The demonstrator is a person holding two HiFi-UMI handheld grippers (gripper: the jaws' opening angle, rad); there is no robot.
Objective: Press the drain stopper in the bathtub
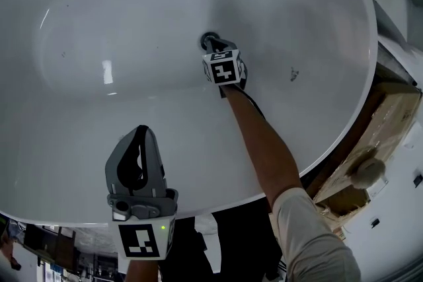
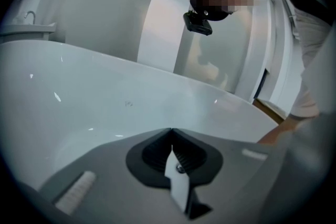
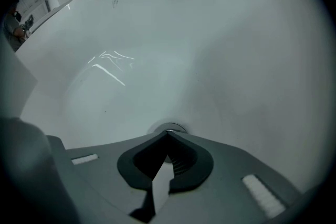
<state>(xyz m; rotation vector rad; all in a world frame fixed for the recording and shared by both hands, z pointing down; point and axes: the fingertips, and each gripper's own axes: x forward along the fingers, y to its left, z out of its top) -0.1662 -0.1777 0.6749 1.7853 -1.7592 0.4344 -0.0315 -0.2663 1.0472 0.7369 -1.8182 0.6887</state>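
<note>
Bathtub point(image 1: 132, 16) has open room around the drain stopper point(image 1: 209, 39), which the right tool point(image 1: 213, 45) touches, jaws together. The left tool point(image 1: 140, 141), also closed with nothing between its jaws, hangs over the near rim.

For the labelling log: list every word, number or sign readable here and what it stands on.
No readable text anywhere.
Marker cubes on the left gripper and right gripper: black-and-white squares, no letters.
Bathtub: dark specks, no print.
Cardboard box: no print visible.
</note>
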